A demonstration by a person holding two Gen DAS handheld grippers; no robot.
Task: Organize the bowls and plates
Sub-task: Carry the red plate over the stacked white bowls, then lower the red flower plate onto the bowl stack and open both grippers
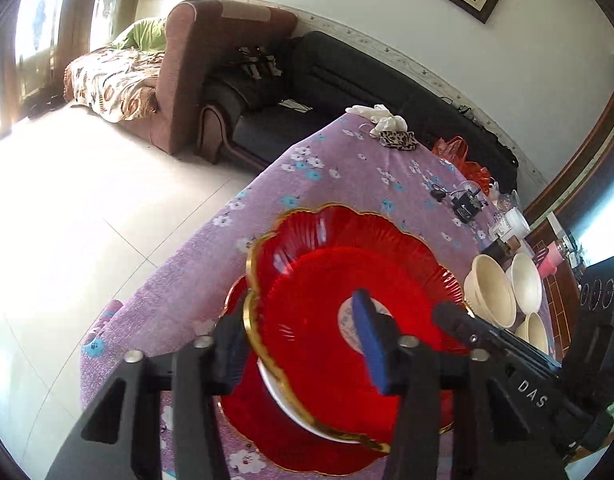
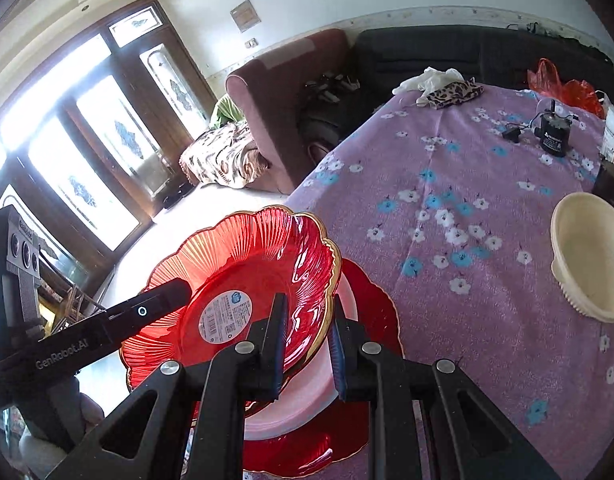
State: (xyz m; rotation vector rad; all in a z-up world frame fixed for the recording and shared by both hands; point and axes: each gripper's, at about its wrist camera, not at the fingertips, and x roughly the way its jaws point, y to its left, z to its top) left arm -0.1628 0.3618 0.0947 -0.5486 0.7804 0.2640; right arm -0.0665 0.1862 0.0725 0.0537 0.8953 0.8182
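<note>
A red glass plate (image 1: pixel 347 264) (image 2: pixel 243 264) with a gold scalloped rim hangs tilted over the table's near left corner. My right gripper (image 2: pixel 309 300) is shut on its rim; it enters the left wrist view from the right (image 1: pixel 451 312). My left gripper (image 1: pixel 299 304) straddles the opposite rim, one finger outside, the blue pad against the inner face by the label. Its dark finger (image 2: pixel 179 290) shows in the right wrist view. Beneath lie a white plate (image 2: pixel 295 400) on another red plate (image 2: pixel 307 452). Cream bowls (image 1: pixel 491 296) (image 2: pixel 587 260) stand to the right.
The table wears a purple flowered cloth (image 2: pixel 467 160); its left edge drops to a pale tiled floor (image 1: pixel 87 200). A black device with a cable (image 2: pixel 553 136), a red bag (image 2: pixel 567 88), a leopard-print cloth (image 2: pixel 451 94) and jars (image 1: pixel 511 224) sit along the far side.
</note>
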